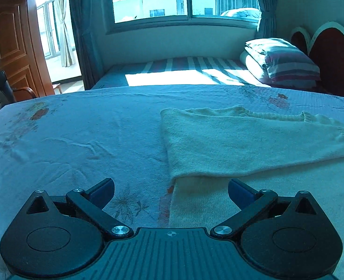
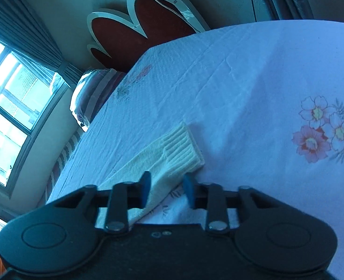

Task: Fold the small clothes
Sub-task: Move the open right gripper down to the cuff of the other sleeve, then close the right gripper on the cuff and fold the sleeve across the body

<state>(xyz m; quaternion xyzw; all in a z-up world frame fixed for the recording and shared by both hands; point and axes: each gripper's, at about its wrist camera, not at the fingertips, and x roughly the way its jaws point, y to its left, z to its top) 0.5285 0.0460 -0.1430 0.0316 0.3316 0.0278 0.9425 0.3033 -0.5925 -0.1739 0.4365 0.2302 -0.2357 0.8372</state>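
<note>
One cream sweater (image 1: 242, 144) lay partly folded on the bed (image 1: 78, 135), a sleeve (image 2: 172, 154) laid out flat, likely for the next fold. Left gripper (image 1: 171, 190) was spread wide, empty, at the sweater's edge. Right gripper (image 2: 166, 186) straddled the sleeve, half spread, not pinching. Two grippers, one garment.

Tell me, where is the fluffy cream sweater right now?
The cream sweater lies on the flowered bedsheet, right of centre in the left wrist view, just ahead of the open left hand-held gripper, with the striped pillow behind it.
</note>
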